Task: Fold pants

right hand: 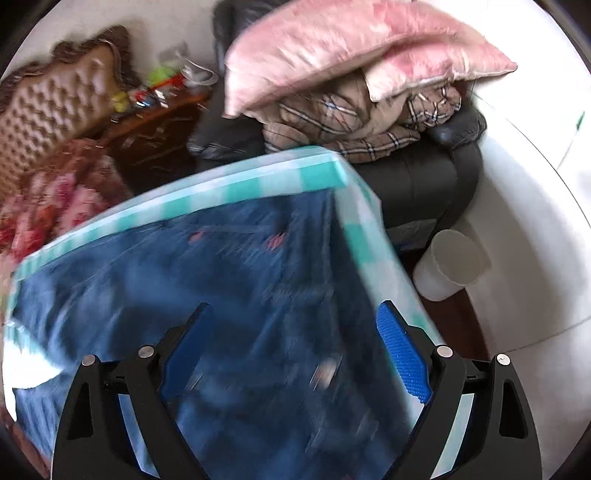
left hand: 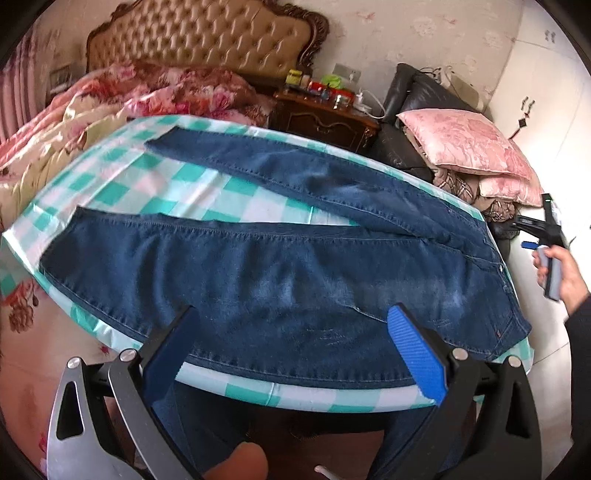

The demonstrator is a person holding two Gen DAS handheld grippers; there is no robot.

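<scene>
Blue jeans (left hand: 280,266) lie flat on a table under a teal-and-white checked cloth (left hand: 155,184). The waist is at the right and the two legs spread apart toward the left. My left gripper (left hand: 295,314) is open above the near leg, around the thigh, with nothing between its fingers. A hand holds my right gripper (left hand: 550,225) off the table's right end, beyond the waist. In the blurred right wrist view, the right gripper (right hand: 294,310) is open over the waist end of the jeans (right hand: 229,280), holding nothing.
A bed with a floral quilt (left hand: 110,99) and a tufted headboard (left hand: 199,33) stands behind the table. A cluttered nightstand (left hand: 325,114) and a black armchair with pink pillows (left hand: 465,147) are at the back right. A white bin (right hand: 454,262) stands on the floor by the table corner.
</scene>
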